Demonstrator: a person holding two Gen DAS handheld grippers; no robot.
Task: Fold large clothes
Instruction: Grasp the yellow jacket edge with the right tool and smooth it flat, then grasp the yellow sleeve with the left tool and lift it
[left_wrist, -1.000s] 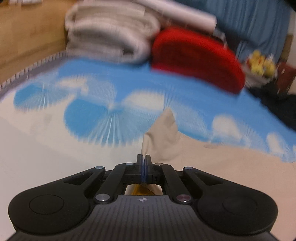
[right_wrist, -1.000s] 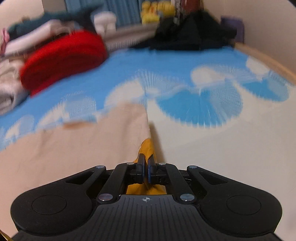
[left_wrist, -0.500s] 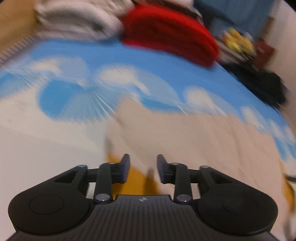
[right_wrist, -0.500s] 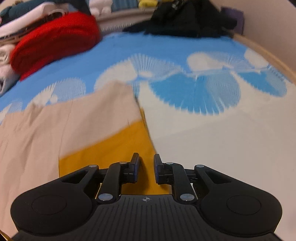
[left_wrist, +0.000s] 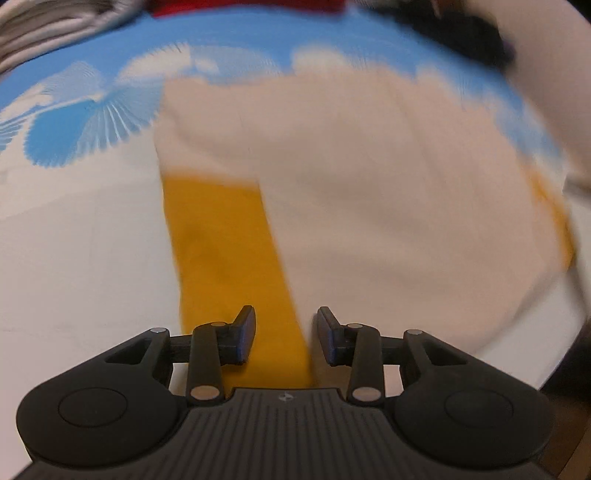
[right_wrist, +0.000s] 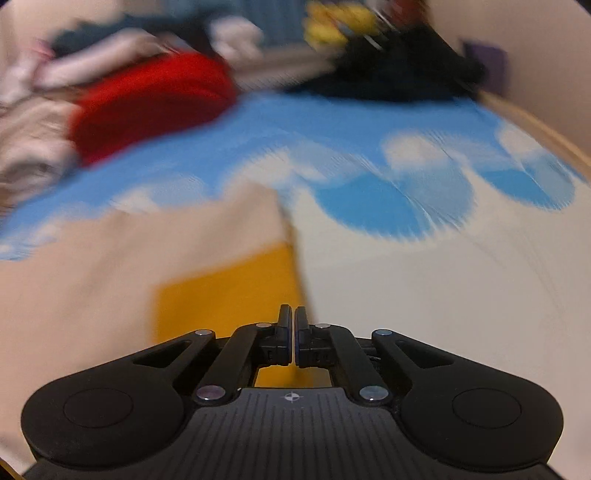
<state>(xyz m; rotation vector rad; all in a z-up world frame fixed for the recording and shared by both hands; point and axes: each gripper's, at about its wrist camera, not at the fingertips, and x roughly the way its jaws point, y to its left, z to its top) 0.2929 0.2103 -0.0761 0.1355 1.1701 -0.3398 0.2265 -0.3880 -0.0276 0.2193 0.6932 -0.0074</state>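
A: The beige garment (left_wrist: 388, 206) looks like soft matt cloth, with a mustard-yellow panel (left_wrist: 225, 258) of the same dull weave.

B: The bedsheet (right_wrist: 443, 280) under it is smooth printed cloth, blue and white, no sheen.

A: The left gripper (left_wrist: 286, 332) is matt black plastic, ribbed on top, with small shiny metal pins.

B: Same on the right gripper (right_wrist: 294, 332). The red bundle (right_wrist: 155, 99) behind looks fuzzy, though blurred.

A large beige garment (left_wrist: 388, 206) with mustard-yellow panels (left_wrist: 225, 258) is spread flat on the blue-and-white patterned bedsheet (left_wrist: 74, 122), its upper part folded over the yellow.
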